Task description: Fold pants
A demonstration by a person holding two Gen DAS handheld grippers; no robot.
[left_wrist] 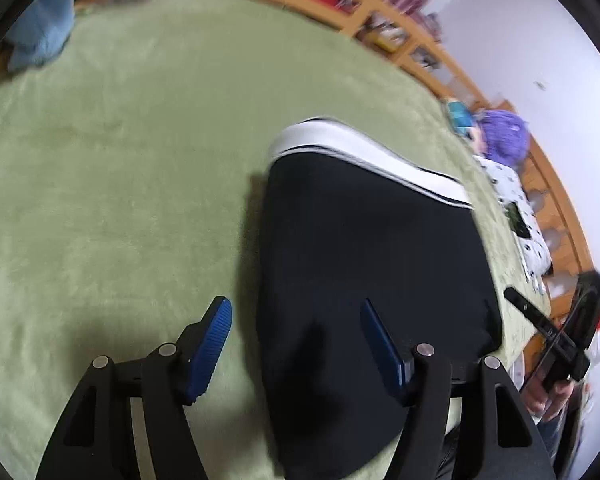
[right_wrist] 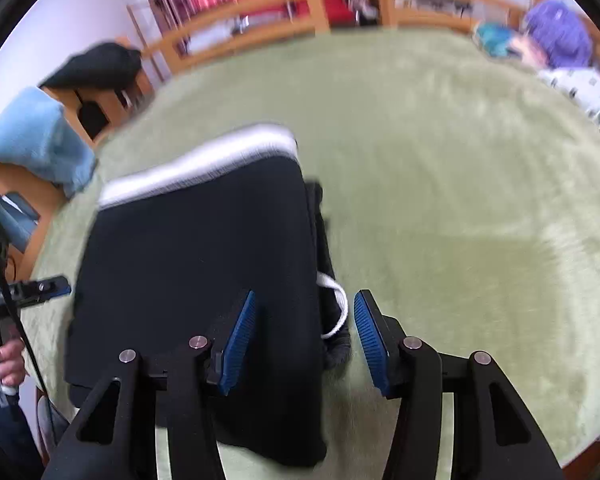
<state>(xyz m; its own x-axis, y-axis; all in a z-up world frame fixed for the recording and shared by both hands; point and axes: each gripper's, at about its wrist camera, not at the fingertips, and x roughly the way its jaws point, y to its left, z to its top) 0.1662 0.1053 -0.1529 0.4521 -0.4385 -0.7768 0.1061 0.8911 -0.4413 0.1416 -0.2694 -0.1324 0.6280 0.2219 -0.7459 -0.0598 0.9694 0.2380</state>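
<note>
Black pants folded into compact block on green blanket, white waistband at far end, long axis near-to-far. Left hand-held gripper jaws apart over near-left edge, right hand-held gripper apart over near-right edge by drawstring; neither gripping. Both equally close, I'd guess.
</note>
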